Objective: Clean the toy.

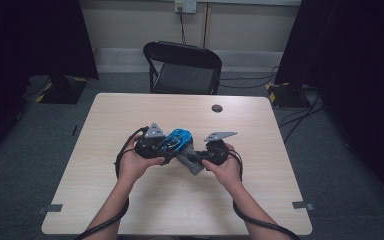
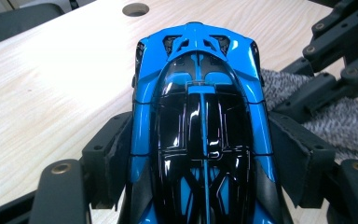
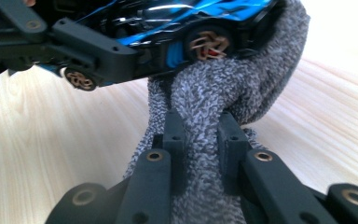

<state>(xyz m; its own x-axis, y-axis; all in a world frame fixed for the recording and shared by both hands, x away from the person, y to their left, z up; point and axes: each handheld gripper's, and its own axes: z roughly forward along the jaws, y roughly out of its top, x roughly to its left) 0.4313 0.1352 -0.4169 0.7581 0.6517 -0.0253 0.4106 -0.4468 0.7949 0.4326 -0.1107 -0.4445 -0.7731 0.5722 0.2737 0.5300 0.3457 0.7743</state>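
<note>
Figure: two hand-held grippers cleaning a toy car above the counter, described outward from the person, with the toy car (image 1: 178,141) as landmark.

Nearest the viewer, two forearms enter from the counter's (image 1: 130,107) near edge, a cable trailing along each. The left hand (image 1: 133,162), just left of the car, carries the left gripper (image 1: 156,146). Its jaws stand moderately wide and press on the car's two flanks, clamped around the blue-and-black body; in the left gripper view the car (image 2: 200,116) lies lengthwise between them, roof toward the camera. This grip appears meant to keep the car steady and raised off the counter so that its sides and underside can be reached.

The right hand (image 1: 225,167), just right of the car, carries the right gripper (image 1: 203,159). Its jaws are drawn close together and pinch a grey cloth (image 3: 223,93), which bunches between them. The free end of the cloth wraps up against the car's lower side beside a bronze-spoked wheel (image 3: 208,45), touching it; the cloth seems held this way to serve as a wiping pad.

Beyond the car, a round hole (image 1: 217,108) sits in the counter toward its far edge. Farther still, past the counter, stands a black folding chair (image 1: 182,67) against a pale wall.
</note>
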